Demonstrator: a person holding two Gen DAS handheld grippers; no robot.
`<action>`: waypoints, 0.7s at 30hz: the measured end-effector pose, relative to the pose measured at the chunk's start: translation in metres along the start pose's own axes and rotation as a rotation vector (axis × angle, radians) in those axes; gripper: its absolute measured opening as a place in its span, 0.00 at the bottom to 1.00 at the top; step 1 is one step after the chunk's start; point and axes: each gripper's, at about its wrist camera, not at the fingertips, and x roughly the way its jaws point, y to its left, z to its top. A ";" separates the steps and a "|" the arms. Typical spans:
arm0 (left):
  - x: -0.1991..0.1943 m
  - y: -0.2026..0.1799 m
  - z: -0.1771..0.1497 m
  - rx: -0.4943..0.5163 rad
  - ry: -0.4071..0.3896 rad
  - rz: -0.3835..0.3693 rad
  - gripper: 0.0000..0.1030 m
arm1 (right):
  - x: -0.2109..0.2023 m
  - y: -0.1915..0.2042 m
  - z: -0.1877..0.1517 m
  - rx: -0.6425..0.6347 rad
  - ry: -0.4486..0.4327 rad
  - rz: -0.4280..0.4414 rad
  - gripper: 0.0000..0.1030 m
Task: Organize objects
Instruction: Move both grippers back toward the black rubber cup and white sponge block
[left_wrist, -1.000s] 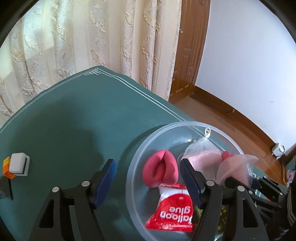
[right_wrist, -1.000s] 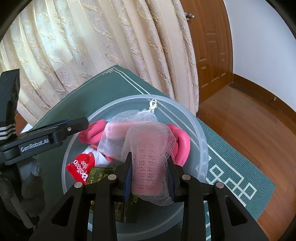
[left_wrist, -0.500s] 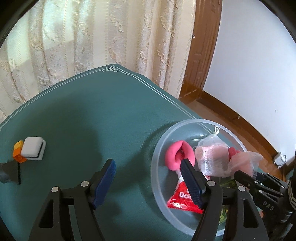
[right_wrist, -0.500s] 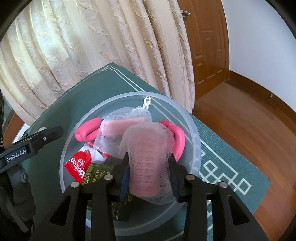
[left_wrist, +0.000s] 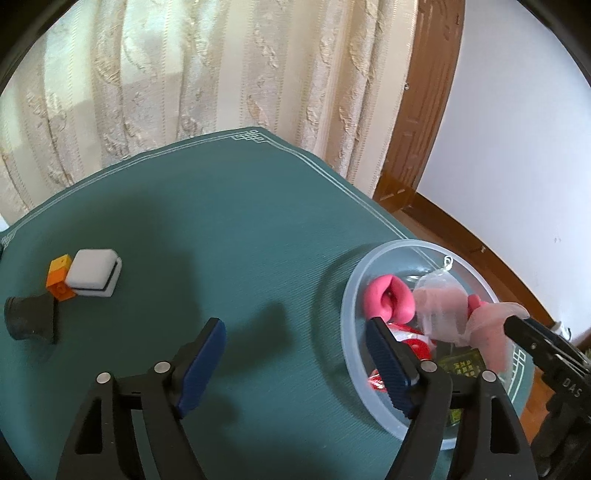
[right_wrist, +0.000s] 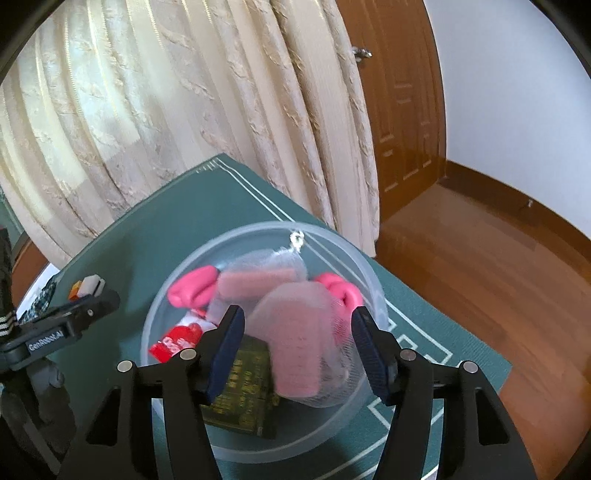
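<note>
Hovering over the clear plastic bowl (right_wrist: 373, 291), the right gripper (right_wrist: 297, 349) has its fingers spread wide, gripping nothing; the pink mesh-wrapped sponge (right_wrist: 295, 343) lies directly between them inside the bowl, its long axis running away from the fingers. The left gripper (left_wrist: 295, 360), also open and empty, sits nearer the white-and-orange block (left_wrist: 86, 273), which lies well off to its left.

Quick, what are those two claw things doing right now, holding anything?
Left gripper: open, holding nothing, above the green tablecloth.
Right gripper: open, the pink mesh-wrapped sponge lies loose between its fingers, in the clear plastic bowl.
</note>
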 end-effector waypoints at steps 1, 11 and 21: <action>0.000 0.003 -0.001 -0.006 -0.001 0.004 0.83 | -0.002 0.005 0.001 -0.008 -0.008 0.002 0.60; -0.011 0.043 -0.011 -0.084 -0.009 0.060 0.89 | -0.003 0.050 0.006 -0.064 -0.045 0.055 0.60; -0.022 0.094 -0.026 -0.181 -0.005 0.140 0.91 | 0.006 0.108 -0.004 -0.140 -0.015 0.166 0.60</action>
